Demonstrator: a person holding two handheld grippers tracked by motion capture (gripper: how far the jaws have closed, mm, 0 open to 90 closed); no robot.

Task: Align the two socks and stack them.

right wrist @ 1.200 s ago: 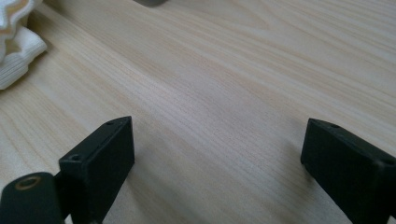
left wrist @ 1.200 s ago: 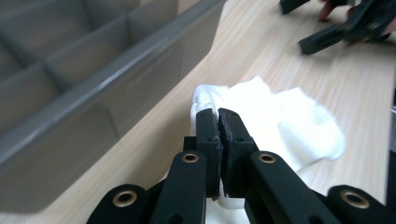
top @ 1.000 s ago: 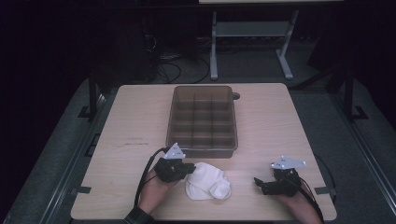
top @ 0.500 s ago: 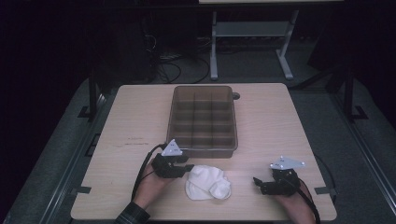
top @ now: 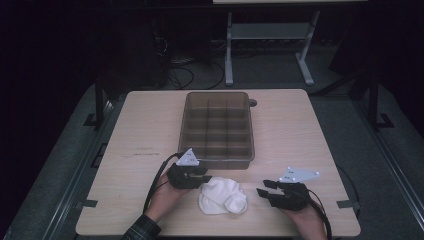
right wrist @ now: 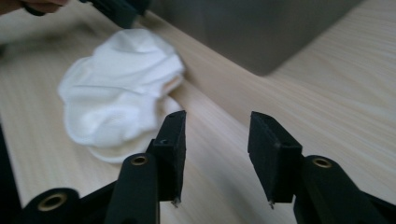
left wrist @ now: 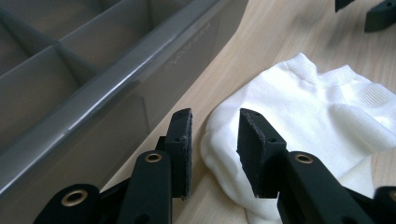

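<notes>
Left gripper (left wrist: 212, 140): my jaws stand partly apart after a quick open-and-close, pads bare, gripping nothing. The white sock bundle (left wrist: 303, 126) lies just past the tips, its near fold showing between them; I can't tell if a pad brushes it. The grey divided bin (left wrist: 93, 79) runs along the outer side of the left-hand jaw, close, so I judge the bundle was set down here for packing.

Right gripper (right wrist: 217, 149): jaws have just been closing, now half open, only bare table (right wrist: 336, 93) between them. The bundle sits beyond the left-hand jaw, apart from it. In the high view both hands flank the bundle, ready to pinch from either side.
</notes>
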